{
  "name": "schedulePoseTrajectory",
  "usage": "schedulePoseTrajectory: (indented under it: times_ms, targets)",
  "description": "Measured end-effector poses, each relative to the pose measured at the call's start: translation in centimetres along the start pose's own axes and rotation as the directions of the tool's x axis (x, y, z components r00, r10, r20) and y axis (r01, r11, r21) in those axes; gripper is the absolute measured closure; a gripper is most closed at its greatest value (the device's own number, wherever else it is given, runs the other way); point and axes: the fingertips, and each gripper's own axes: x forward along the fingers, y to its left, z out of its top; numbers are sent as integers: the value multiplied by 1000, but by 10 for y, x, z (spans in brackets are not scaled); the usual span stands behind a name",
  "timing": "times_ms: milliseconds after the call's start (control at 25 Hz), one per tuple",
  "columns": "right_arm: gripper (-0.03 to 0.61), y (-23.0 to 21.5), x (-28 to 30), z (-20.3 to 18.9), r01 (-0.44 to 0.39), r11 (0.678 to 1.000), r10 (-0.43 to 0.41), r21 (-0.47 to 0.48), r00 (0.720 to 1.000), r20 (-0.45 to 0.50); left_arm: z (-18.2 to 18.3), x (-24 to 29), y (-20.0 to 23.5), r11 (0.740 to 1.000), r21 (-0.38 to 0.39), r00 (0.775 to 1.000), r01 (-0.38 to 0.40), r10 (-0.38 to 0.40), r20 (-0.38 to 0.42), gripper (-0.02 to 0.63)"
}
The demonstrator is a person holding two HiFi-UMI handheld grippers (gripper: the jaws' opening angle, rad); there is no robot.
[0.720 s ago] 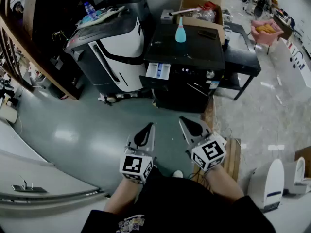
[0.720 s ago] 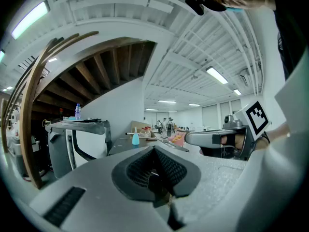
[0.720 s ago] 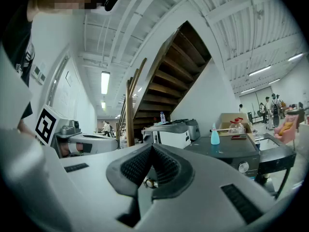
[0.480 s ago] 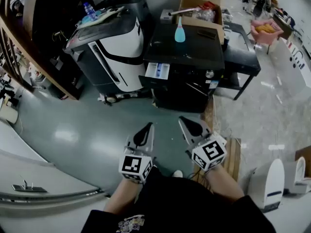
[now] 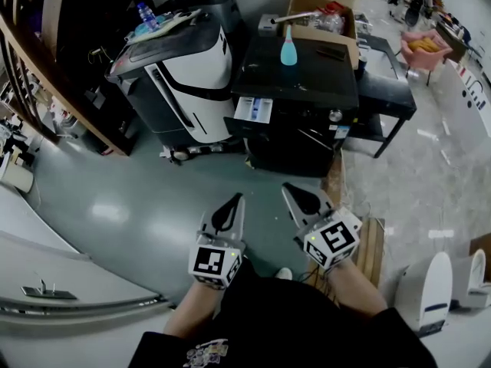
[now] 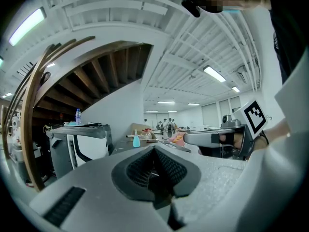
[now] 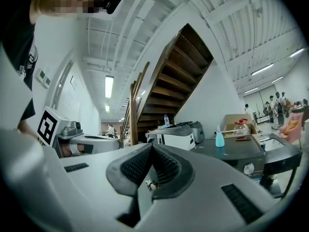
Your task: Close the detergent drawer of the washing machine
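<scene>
A black washing machine [image 5: 295,110] stands ahead of me in the head view, and its detergent drawer [image 5: 252,110] sticks out of the front at the upper left, showing a white and blue inside. A light blue bottle [image 5: 288,50] stands on its top. My left gripper [image 5: 228,212] and right gripper [image 5: 299,198] hang side by side over the floor, well short of the machine, both shut with nothing between the jaws. In the right gripper view the machine [image 7: 251,153] and the bottle [image 7: 219,138] lie to the right.
A large white and black machine [image 5: 184,71] stands left of the washer. A cardboard box [image 5: 322,14] sits behind it and a low black table [image 5: 383,94] to its right. A wooden pallet [image 5: 368,244] lies by my right side, with white units [image 5: 430,290] beyond.
The whole scene has shifted slightly in the head view. Both grippers stay side by side and shut.
</scene>
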Motion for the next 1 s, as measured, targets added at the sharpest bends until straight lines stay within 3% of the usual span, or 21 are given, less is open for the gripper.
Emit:
schedulePoseTrajectory:
  times_ms: [440, 640, 1000]
  targets:
    - [578, 6, 25, 0, 6, 1000, -6, -10, 1000, 3, 1, 0, 31, 1000, -5, 1000, -7, 7, 13, 609]
    - [578, 2, 50, 0, 29, 1000, -29, -7, 1000, -1, 1, 13, 59, 1000, -14, 999, 13, -12, 45, 609]
    - [572, -13, 108, -3, 94, 996, -94, 7, 995, -13, -6, 47, 116, 997, -36, 997, 74, -73, 23, 609]
